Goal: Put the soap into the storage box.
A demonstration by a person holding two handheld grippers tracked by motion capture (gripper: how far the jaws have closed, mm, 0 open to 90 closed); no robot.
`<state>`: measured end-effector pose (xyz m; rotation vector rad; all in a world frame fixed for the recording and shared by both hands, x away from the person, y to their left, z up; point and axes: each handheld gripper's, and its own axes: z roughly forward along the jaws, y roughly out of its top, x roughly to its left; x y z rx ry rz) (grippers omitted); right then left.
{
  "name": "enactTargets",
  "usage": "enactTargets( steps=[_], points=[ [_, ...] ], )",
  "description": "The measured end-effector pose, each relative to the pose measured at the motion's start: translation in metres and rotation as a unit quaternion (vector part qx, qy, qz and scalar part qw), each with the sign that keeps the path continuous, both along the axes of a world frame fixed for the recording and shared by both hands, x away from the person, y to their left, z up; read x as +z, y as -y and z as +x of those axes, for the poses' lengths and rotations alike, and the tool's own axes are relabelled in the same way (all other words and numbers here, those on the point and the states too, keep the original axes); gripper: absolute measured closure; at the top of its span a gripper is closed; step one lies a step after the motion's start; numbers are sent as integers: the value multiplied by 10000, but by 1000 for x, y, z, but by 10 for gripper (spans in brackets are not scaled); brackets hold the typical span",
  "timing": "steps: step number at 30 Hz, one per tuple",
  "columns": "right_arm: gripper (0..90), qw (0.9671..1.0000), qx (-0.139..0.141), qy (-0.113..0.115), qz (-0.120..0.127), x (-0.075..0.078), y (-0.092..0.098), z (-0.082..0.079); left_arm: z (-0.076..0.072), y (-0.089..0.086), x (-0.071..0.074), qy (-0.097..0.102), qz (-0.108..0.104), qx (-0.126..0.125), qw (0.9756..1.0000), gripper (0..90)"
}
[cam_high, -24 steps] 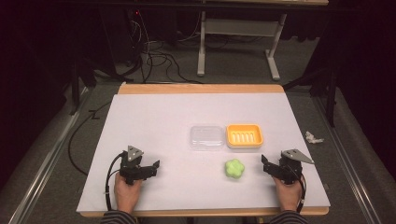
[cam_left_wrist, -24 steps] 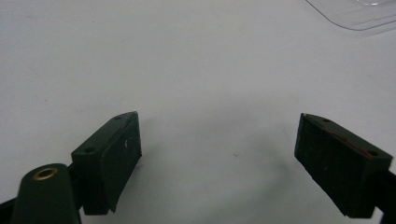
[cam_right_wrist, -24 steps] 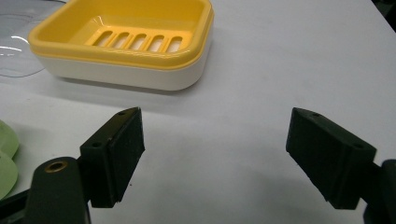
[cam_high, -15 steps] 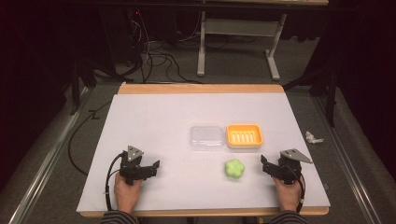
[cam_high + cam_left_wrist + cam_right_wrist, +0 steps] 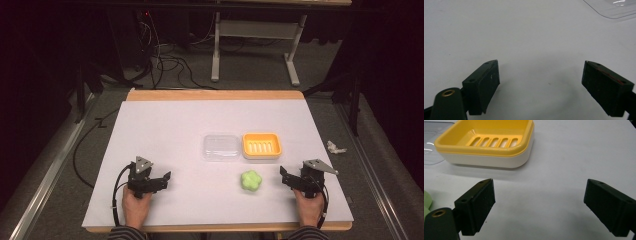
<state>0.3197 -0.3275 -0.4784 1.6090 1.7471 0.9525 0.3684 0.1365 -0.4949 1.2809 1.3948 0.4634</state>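
Note:
A green flower-shaped soap (image 5: 251, 181) lies on the white table sheet, near the front. Behind it stands a yellow soap dish (image 5: 261, 145) with a slotted tray, and a clear plastic lid (image 5: 221, 147) lies to its left. My right gripper (image 5: 286, 176) rests on the sheet just right of the soap, open, with nothing between its jaws. In the right gripper view the soap dish (image 5: 486, 143) lies ahead to the left and the soap's edge (image 5: 427, 202) shows at the far left. My left gripper (image 5: 164, 179) rests open at the front left, also empty; the lid's corner (image 5: 614, 8) lies far ahead of it.
The white sheet (image 5: 165, 125) covers the wooden table. A crumpled scrap (image 5: 335, 147) lies on the floor off the right edge. Cables and a desk frame (image 5: 250, 45) stand beyond the far edge.

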Motion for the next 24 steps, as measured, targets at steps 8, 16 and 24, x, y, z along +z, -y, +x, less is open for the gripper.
enactTargets(
  steps=[8, 16, 24],
  points=[
    [82, 9999, -87, 93, -47, 0, -1, -2, 0, 0, 0, 10, 7, 11, 10000, 153],
    [97, 9998, 109, 64, -145, 1, -5, -3, 0, -1, 0, -19, -27, 5, 10000, 153],
    [127, 9997, 220, -94, 0, 2, -2, -4, 1, -1, 0, -31, -9, -6, 10000, 153]
  ],
)
